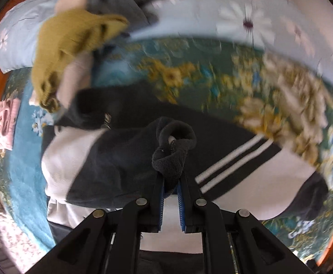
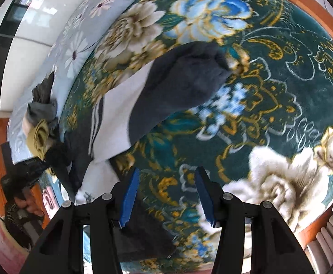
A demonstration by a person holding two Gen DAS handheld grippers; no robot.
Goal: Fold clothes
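Clothes to fold start with the dark grey and white fleece top with white sleeve stripes (image 1: 111, 159), spread across the bed's green floral plush blanket (image 1: 189, 73). Toward the bed's far left corner sits a heap of unfolded garments topped by an olive knit sweater (image 1: 70, 36), likely waiting its turn. The left claw (image 1: 171, 187) pinches a bunched cuff of the fleece top, probably to carry that sleeve inward. The right claw (image 2: 166, 196) hangs spread and empty over bare blanket, the top's dark sleeve (image 2: 184, 80) lying beyond its tips, apart from them.
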